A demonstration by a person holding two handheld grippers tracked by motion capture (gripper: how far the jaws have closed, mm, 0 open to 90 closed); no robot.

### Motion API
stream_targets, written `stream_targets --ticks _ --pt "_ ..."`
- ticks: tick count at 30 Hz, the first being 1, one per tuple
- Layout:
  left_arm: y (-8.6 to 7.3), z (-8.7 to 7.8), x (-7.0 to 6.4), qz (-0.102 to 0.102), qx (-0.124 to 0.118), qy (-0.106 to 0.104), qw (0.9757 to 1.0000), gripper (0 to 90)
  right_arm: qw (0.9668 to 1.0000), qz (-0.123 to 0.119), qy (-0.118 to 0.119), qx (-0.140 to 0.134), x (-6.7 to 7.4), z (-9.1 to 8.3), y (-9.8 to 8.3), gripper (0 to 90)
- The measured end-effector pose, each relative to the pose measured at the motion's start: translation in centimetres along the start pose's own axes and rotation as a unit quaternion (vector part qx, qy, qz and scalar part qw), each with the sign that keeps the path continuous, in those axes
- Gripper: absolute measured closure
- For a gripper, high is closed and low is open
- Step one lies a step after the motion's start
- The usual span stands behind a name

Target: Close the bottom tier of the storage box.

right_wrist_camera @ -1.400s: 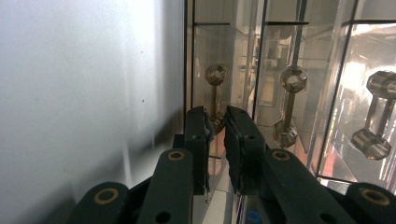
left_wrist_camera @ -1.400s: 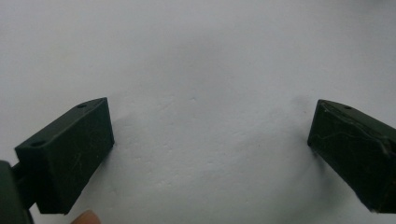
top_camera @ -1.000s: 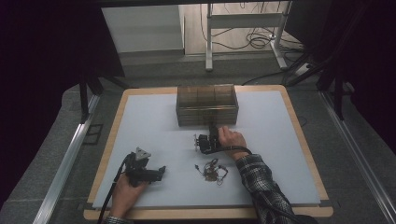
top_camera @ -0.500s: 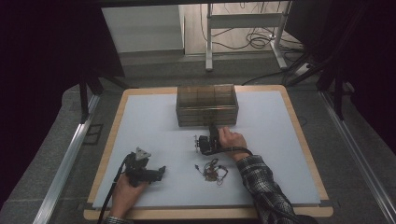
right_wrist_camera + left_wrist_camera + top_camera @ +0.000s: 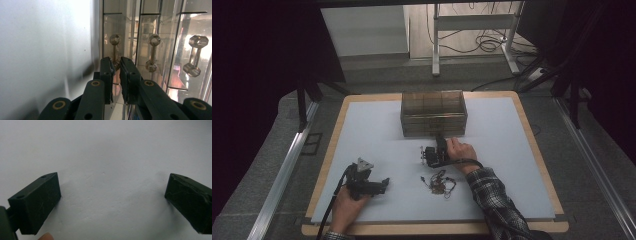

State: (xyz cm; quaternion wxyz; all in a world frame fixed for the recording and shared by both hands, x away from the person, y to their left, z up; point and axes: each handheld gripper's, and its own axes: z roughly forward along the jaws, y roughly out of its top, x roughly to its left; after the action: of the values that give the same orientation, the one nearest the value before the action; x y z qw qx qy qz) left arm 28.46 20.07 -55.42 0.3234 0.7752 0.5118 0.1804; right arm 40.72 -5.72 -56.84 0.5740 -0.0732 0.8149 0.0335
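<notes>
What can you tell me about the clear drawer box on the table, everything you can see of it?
The box is a see-through, brownish-tinted plastic chest, wider than tall, standing upright at the far middle of the white mat. Thin dividers split it into drawers, stacked in tiers. The right gripper view shows three dumbbell-shaped faceted handles on the drawer fronts. The right gripper has its jaws closed on the end of one handle. The drawers look shut; their contents cannot be made out.

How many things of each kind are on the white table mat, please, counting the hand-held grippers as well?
Clear drawer box: 1
Pile of small jewellery: 1
Grippers: 2, the left gripper and the right gripper
Total: 4
</notes>
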Motion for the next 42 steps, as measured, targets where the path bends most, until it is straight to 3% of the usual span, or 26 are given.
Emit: stream_targets --ticks 42 --pt "0.0 0.0 0.0 0.000 0.000 0.000 1.0000 0.5 0.9998 0.005 0.014 -0.013 0.3 -1.6 -0.2 79.5"
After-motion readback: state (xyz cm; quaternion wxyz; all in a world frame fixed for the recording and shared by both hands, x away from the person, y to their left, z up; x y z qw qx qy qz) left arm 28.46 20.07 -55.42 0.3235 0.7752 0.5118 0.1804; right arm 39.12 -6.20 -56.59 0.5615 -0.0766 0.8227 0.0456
